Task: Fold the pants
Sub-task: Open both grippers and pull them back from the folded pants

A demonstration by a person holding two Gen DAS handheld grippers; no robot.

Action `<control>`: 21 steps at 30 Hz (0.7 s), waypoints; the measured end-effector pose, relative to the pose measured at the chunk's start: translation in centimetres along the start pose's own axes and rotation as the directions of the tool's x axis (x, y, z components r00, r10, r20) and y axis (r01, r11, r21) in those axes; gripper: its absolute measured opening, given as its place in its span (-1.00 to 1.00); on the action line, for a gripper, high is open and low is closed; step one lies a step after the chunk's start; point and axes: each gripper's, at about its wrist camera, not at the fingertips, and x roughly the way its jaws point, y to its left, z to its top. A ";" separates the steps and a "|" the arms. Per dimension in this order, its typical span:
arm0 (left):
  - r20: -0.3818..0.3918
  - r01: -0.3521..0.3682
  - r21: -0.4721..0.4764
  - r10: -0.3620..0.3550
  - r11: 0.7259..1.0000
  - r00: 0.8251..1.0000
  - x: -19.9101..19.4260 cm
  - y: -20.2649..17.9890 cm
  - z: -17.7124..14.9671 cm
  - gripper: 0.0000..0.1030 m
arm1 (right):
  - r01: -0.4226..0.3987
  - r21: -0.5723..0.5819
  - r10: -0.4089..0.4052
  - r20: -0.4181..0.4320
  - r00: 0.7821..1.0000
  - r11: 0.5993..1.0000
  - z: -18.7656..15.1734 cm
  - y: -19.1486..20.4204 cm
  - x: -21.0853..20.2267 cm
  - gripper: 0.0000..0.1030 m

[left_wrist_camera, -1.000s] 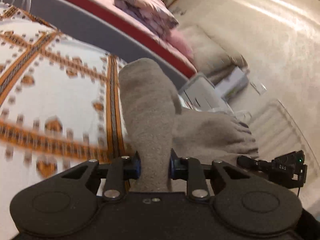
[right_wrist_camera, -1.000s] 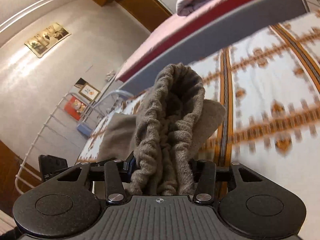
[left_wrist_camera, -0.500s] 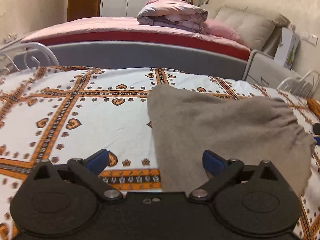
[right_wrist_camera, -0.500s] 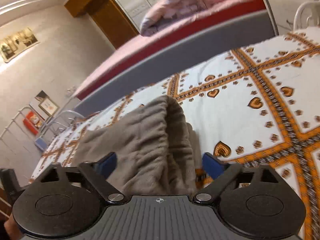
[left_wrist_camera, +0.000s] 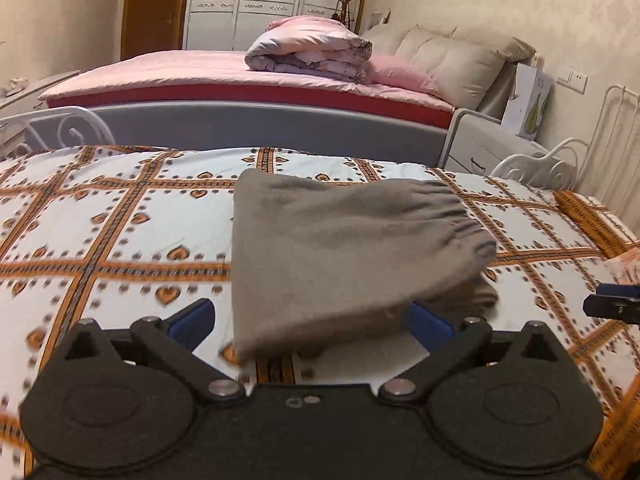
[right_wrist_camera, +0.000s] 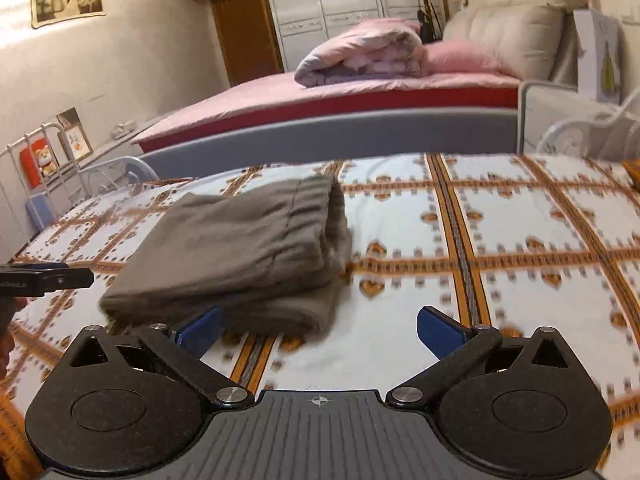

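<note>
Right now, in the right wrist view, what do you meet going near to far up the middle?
Right hand-held gripper, open → patterned bedspread with the folded grey pants lying on it → grey bed frame → pink bed → rolled quilt → white wardrobe.

Bed with patterned cover
The white-and-orange heart-patterned bedspread [left_wrist_camera: 120,232] carried the folded grey pants [left_wrist_camera: 340,248], which lay directly on it.

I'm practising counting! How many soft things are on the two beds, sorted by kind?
Grey folded pants: 1
Rolled pink quilt: 1
Pink pillow: 1
Beige cushions: 2 that I can make out
Total: 5
</note>
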 end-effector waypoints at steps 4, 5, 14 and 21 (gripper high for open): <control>0.025 -0.041 0.022 0.040 0.999 0.999 -3.2 -0.1 -1.4 0.88 | 0.065 0.006 -0.065 0.022 0.998 0.998 -1.3 1.1 -3.4 1.00; 0.034 -0.053 0.032 0.052 0.998 0.998 -4.1 -0.2 -1.7 0.88 | 0.073 0.005 -0.073 0.040 0.996 0.997 -1.6 1.4 -4.4 1.00; 0.139 -0.058 0.098 0.044 0.994 0.989 -11.8 -2.0 -5.5 0.88 | 0.020 0.074 -0.032 0.175 0.984 0.997 -5.8 3.9 -12.9 1.00; 0.150 -0.053 0.100 0.037 0.994 0.988 -14.6 -2.6 -7.9 0.88 | 0.061 -0.097 -0.040 0.206 0.978 0.993 -7.5 7.8 -14.7 1.00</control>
